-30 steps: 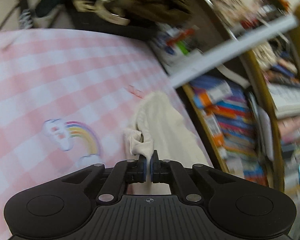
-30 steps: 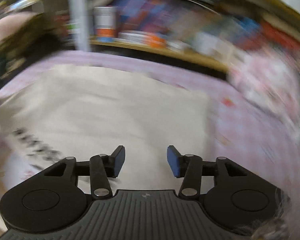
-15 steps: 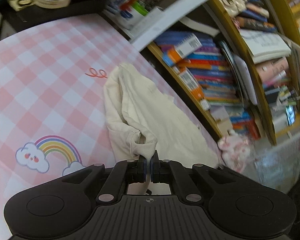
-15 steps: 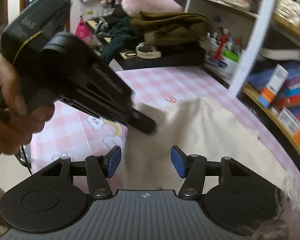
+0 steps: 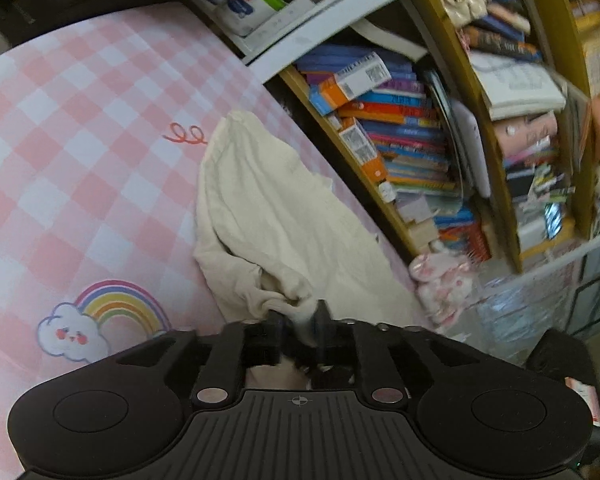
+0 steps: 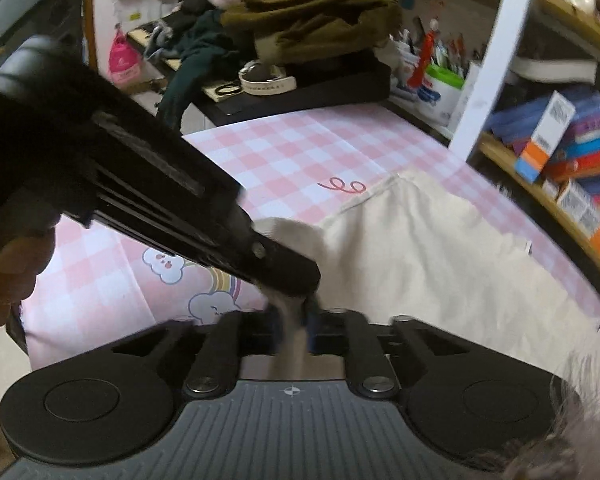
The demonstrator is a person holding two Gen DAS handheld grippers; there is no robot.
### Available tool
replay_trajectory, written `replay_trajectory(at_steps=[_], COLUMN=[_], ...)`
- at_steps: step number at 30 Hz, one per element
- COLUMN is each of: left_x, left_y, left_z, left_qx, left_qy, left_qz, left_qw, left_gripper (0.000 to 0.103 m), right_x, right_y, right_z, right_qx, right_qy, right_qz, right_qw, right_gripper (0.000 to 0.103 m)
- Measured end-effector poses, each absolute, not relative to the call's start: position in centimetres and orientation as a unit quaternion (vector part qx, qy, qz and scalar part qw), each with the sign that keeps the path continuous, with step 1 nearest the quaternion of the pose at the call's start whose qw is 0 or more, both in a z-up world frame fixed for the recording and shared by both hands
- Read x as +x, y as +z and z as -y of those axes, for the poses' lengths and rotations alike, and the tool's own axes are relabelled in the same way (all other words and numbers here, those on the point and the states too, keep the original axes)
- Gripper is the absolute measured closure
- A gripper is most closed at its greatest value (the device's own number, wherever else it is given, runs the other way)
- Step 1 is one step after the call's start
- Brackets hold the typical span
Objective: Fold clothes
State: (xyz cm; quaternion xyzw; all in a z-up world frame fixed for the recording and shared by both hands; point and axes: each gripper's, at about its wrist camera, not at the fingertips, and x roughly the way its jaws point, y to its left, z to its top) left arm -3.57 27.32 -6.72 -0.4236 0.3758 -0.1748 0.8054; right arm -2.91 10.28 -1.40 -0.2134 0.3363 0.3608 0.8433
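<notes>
Right now I am holding a gripper in each hand over the pink checked tablecloth (image 5: 80, 128), and both sets of jaws are meeting at the same bunched corner of the cream garment (image 5: 276, 216). Closest to me, my right gripper (image 6: 294, 320) is pinching that gathered cream fabric, its blue pads drawn in tight with only the cloth between them. My left gripper (image 5: 300, 322) is letting its jaws part: they are opening at this moment, narrowly apart, with a twist of the cream cloth lying between the pads but, as far as the blur lets me judge, no longer pressed. Seen from the right wrist, the left gripper is coming in from the left as a long black body with its tip touching the fabric just above my right jaws, and my left hand (image 6: 8, 276) is wrapping the handle at the frame's edge. Just beyond the tips, the garment is spreading away across the right part of the cloth, rumpled near me and flatter farther off, its far corner lying near a red squiggle (image 5: 184, 135) printed on the cloth. Beside the garment, to its left, a cloud and rainbow print (image 5: 100, 316) is showing. Farther out, a bookshelf (image 5: 400, 128) packed with coloured books is running along the right, and an olive garment (image 6: 312, 20) is sitting heaped beyond the table's far end.
</notes>
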Motion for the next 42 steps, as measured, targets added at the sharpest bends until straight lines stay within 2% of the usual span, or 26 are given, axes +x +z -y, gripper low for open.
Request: replay_trajectory(at_steps=[1,2,8,13,17,20,22,24,26,29,32,33,34,36,42], left_x=[-3.7,-3.9,-3.9,-1.7,-0.5,-0.5,-0.7,-0.8,-0.9,-0.9,-0.9,-1.0,-1.0,-1.0,-0.6], left_y=[-6.9,-7.1,-8.7,-11.9,-12.6,-12.6,-12.8,-12.7,-12.7,-13.0,-12.8,-12.5,-12.3,-10.9,-7.0], left_z=[-27.9,-28.4,-30.6,-30.5,-29.6,-29.7,-29.9,-29.9,-29.9,-29.7,-29.3,-29.2,-29.0,-28.2,-24.5], left_qx=[-0.433,-0.442,-0.496,-0.588,-0.591,-0.58,-0.575,-0.562,-0.547,-0.533,-0.518,-0.508,-0.499,-0.464,-0.343], left_qy=[-0.17,-0.163,-0.139,-0.159,-0.158,-0.142,-0.134,-0.124,-0.115,-0.107,-0.108,-0.109,-0.11,-0.123,-0.182], left_qz=[-0.375,-0.374,-0.373,-0.376,-0.393,-0.398,-0.4,-0.406,-0.412,-0.418,-0.419,-0.419,-0.419,-0.408,-0.391], left_qw=[0.802,0.799,0.772,0.698,0.686,0.696,0.701,0.71,0.72,0.728,0.738,0.744,0.751,0.777,0.834], left_gripper=[0.055,0.039,0.033,0.03,0.03,0.034,0.041,0.061,0.07,0.077,0.079,0.087,0.091,0.094,0.094], right_x=[-2.8,-2.8,-2.4,-2.8,-2.9,-2.8,-2.4,-1.6,-0.1,3.1,6.2,7.1,8.1,10.1,17.1], right_y=[-1.3,-1.2,-0.8,-0.4,-0.7,-0.7,-0.3,0.5,1.4,2.8,4.2,4.5,4.6,4.9,3.2], right_z=[-10.2,-10.2,-10.0,-11.0,-11.5,-11.2,-10.2,-8.8,-7.3,-5.8,-6.4,-7.2,-8.1,-9.9,-14.2], right_qx=[-0.211,-0.209,-0.202,-0.205,-0.208,-0.213,-0.206,-0.184,-0.159,-0.118,-0.106,-0.115,-0.125,-0.144,-0.14], right_qy=[0.355,0.351,0.333,0.361,0.384,0.395,0.398,0.405,0.402,0.379,0.388,0.384,0.375,0.358,0.298], right_qz=[-0.337,-0.337,-0.345,-0.342,-0.356,-0.371,-0.384,-0.402,-0.417,-0.435,-0.438,-0.437,-0.44,-0.446,-0.515], right_qw=[0.846,0.849,0.854,0.843,0.826,0.813,0.807,0.801,0.8,0.808,0.804,0.805,0.806,0.808,0.791], right_gripper=[0.098,0.098,0.098,0.098,0.098,0.092,0.067,0.066,0.064,0.058,0.052,0.048,0.047,0.046,0.046])
